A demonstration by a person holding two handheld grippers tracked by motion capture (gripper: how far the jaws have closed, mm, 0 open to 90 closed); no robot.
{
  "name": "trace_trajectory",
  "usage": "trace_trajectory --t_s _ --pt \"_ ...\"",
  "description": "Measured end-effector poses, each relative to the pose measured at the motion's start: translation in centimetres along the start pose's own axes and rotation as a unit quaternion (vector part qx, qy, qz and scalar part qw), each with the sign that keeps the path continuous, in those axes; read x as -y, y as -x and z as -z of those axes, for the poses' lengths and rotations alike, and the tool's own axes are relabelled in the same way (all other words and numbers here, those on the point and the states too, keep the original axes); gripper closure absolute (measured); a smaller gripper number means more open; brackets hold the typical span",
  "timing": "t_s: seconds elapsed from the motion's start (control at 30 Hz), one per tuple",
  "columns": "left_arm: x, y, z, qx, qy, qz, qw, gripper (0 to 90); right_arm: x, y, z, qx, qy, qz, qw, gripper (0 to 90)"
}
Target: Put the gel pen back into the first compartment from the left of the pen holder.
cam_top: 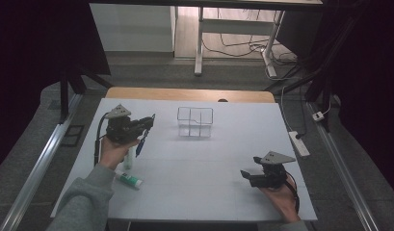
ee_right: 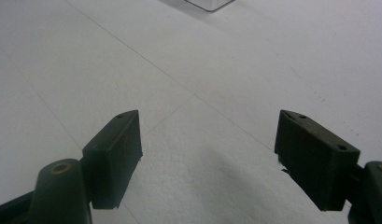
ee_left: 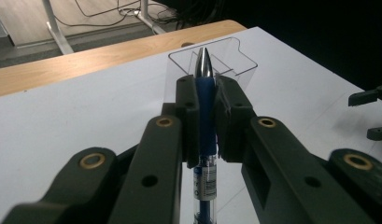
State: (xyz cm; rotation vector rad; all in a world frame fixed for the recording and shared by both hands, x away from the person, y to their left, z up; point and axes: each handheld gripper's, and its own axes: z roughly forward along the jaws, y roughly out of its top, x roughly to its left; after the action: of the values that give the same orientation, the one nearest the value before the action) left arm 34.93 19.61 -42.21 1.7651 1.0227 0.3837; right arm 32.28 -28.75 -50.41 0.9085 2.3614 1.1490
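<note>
A blue pen [ee_left: 206,112] with a silver tip stands clamped between the pads of my left gripper [ee_left: 206,100]. In the high view that left gripper [cam_top: 147,126] hangs above the table's left side, the pen [cam_top: 141,142] slanting down from it. A clear plastic organizer [cam_top: 195,121] with compartments stands at the table's middle back, to the right of the left gripper; in the left gripper view the organizer [ee_left: 235,58] lies just beyond the pen's tip. My right gripper [cam_top: 250,173] rests low at the front right, its jaws wide open [ee_right: 207,154] over bare white table with nothing between them.
A white tube with a green end [cam_top: 128,179] and a small white object [cam_top: 127,160] lie on the white table [cam_top: 209,192] by the left hand. A wooden strip [cam_top: 190,94] borders the far edge. A power strip [cam_top: 299,143] lies off the right side.
</note>
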Motion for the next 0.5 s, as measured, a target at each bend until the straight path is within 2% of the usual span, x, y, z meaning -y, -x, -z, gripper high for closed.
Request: trace_trajectory --t_s 0.37,0.5 --pt "-1.7 0.1 0.1 0.008 0.035 -0.003 0.9994 79.9 0.1 0.0 0.1 0.009 0.002 -0.005 0.9999 22.8" --pt "-2.4 0.5 -0.3 0.011 0.035 -0.014 0.9992 79.9 -0.1 -0.1 0.1 0.011 0.001 -0.001 0.9999 23.0"
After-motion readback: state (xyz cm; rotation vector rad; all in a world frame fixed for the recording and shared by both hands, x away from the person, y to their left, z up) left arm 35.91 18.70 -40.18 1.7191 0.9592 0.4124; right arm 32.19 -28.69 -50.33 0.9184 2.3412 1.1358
